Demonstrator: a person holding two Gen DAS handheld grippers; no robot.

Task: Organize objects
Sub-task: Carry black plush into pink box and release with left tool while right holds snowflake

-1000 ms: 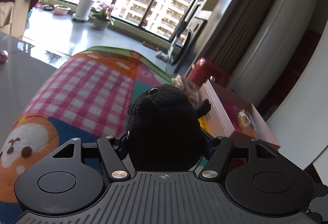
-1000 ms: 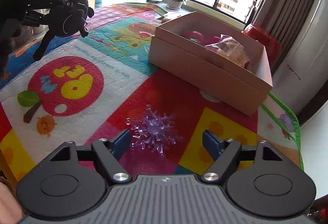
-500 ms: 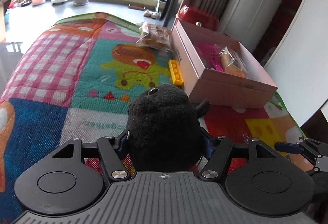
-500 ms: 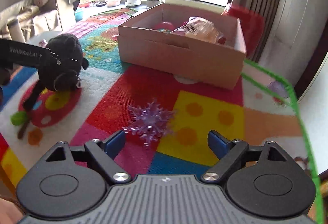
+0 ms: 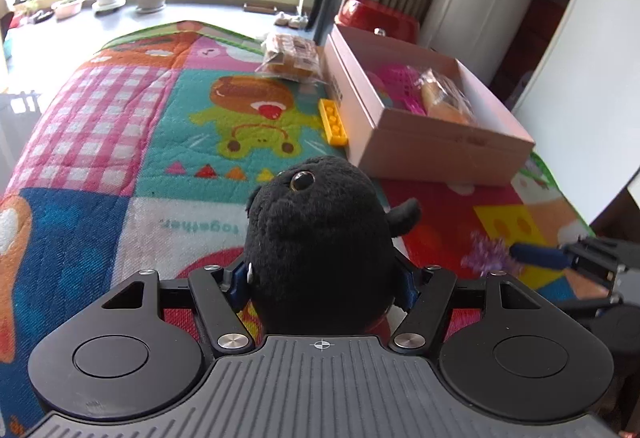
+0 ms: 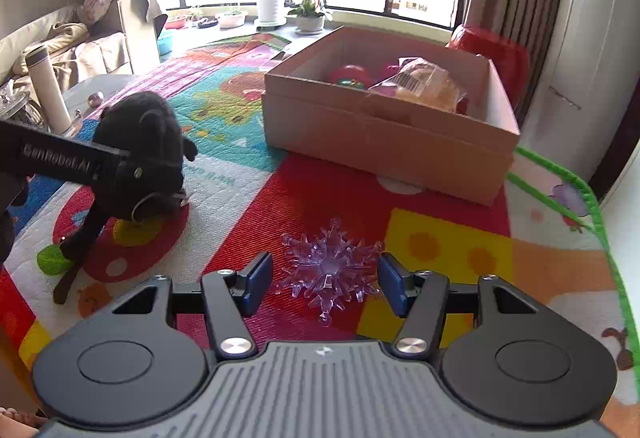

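My left gripper (image 5: pixel 325 280) is shut on a black plush toy (image 5: pixel 320 238) and holds it low over the play mat; the toy also shows in the right wrist view (image 6: pixel 140 153), legs dangling onto the mat. My right gripper (image 6: pixel 325 288) is open, its fingers on either side of a clear purple snowflake ornament (image 6: pixel 330 270) lying on the mat; the ornament shows in the left wrist view (image 5: pixel 486 258) too. An open cardboard box (image 5: pixel 436 153) (image 6: pixel 384 141) stands ahead and holds a bagged bread, pink and red toys.
A colourful play mat (image 5: pixel 120 141) covers the floor. A yellow brick (image 5: pixel 333 121) and a bread bag (image 5: pixel 290 57) lie beside the box. A red basin (image 6: pixel 492 49) stands behind it. A sofa (image 6: pixel 60 41) and a white bottle (image 6: pixel 46 85) are at left.
My left gripper has swung down and towards the box with the plush toy. My right gripper has moved forward and down, so the snowflake now lies between its fingers.
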